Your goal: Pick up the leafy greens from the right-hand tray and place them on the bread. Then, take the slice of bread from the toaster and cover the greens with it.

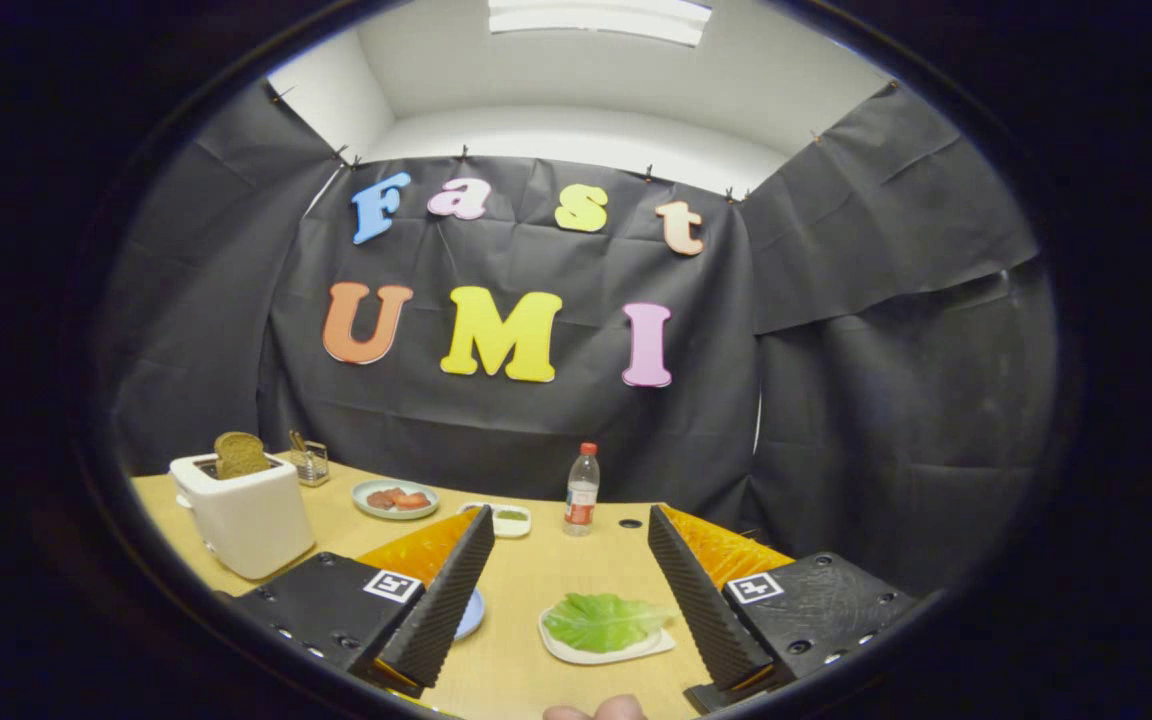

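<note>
A: State the tool (570, 525) pose.

B: Raised above the worktop (536, 590), aimed level toward the booth wall. Fingers spread wide — nothing between them. A fingertip (596, 711) of the person shows just behind them.

A: Location of the leafy greens (603, 620)?

B: On a white tray (626, 650), low between the fingers, close to the right one. The leaf is pale green, broad and crinkled — it lies flat.

A: And the bread slice (240, 455)?

B: Brown, upright in the slot of the white toaster (244, 512), beyond the left finger. A blue plate (470, 615) shows partly beside that finger. A bottle (582, 490) stands far ahead.
</note>
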Tool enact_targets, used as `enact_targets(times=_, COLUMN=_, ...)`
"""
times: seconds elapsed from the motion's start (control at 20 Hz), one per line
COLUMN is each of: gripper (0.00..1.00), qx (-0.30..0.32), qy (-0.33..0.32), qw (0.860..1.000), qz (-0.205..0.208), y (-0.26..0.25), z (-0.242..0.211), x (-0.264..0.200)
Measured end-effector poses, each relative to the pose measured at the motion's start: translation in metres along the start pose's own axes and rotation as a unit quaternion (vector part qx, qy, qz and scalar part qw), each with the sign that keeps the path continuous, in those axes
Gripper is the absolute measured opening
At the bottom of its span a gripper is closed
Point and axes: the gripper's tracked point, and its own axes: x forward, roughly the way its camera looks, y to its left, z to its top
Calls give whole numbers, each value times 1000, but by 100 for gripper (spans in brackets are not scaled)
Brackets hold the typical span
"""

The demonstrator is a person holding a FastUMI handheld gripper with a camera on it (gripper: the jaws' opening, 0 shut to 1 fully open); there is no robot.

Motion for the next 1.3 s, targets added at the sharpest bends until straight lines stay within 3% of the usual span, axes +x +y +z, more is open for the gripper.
enact_targets(times=0.85, gripper=95, qx=24, qy=28, qw=999, qz=-22, y=-52, z=-25, x=5)
enact_targets(times=1.3, gripper=95, qx=31, qy=91, qw=995, qz=-16, y=-81, z=-73, x=30)
